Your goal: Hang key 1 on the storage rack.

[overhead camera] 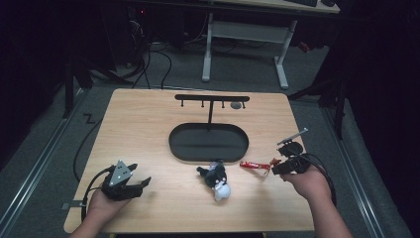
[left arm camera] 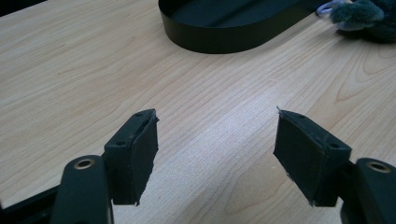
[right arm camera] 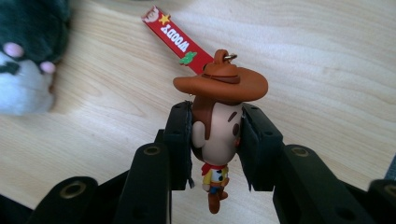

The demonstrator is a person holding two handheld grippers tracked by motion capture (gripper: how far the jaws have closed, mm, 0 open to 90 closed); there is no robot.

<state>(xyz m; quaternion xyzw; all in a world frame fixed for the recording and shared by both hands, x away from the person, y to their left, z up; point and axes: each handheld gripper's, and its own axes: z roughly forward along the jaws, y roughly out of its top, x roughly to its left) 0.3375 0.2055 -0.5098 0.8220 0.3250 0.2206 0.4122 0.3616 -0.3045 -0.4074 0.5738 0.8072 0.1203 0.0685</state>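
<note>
A: Cowboy keychain figure (right arm camera: 217,135), where's it sit?

B: Clamped by the head between the right gripper's (right arm camera: 215,144) jaws, hat up, legs dangling, red strap (right arm camera: 177,39) trailing off behind it. In the high view the figure is just a small red-brown blur at the right gripper (overhead camera: 277,166), so details are hard to make out; strap (overhead camera: 253,165) runs left above the table (overhead camera: 148,129).

A: Left gripper?

B: Left gripper (left arm camera: 215,156) hangs released, jaws wide apart, nothing but bare wood btwn them. In the high view it's at the near left corner (overhead camera: 130,187), well apart from the rest.

A: Anything cut off?

B: Plush toy (overhead camera: 218,179) lies near the strap; right gripper view crops it at the left edge (right arm camera: 25,56), face only partly seen. Black oval tray (overhead camera: 208,143) w/ hook stand (overhead camera: 212,99) sits behind; left gripper view cuts the tray (left arm camera: 219,39) at the top.
</note>
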